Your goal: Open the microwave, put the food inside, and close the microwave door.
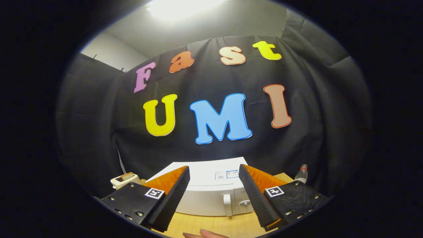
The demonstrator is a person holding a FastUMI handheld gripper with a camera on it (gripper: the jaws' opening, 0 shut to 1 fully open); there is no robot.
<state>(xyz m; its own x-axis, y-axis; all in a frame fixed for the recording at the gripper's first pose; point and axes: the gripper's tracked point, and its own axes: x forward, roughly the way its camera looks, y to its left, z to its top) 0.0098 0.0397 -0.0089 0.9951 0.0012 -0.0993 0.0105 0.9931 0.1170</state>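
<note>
My hand-held gripper (214, 195) hangs with its two fingers spread wide apart and nothing between them but air; the microwave (211, 190) sits beyond them, at twelve o'clock from the tips, on the pale wooden worktop (211, 224). Its door is closed, so I cannot tell what, if anything, is inside. The toaster (125, 180), off at about ten o'clock behind my left finger, does hold something: a browned slice stands in its slot, poking up above the top.

The microwave is a white box with a flat top that carries two small stickers (226, 174) near its front edge (too small for me to make out). On the front, a white upright handle (227, 205) stands just left of a round knob (245, 202), both close to my right finger.

Its front faces me squarely, and its long axis runs from nine o'clock to three o'clock across my view.

A clear plastic bottle (301, 174) stands upright at about two o'clock, beyond my right finger. A fingertip (206, 234) shows at six o'clock, on the near side of the worktop.
</note>
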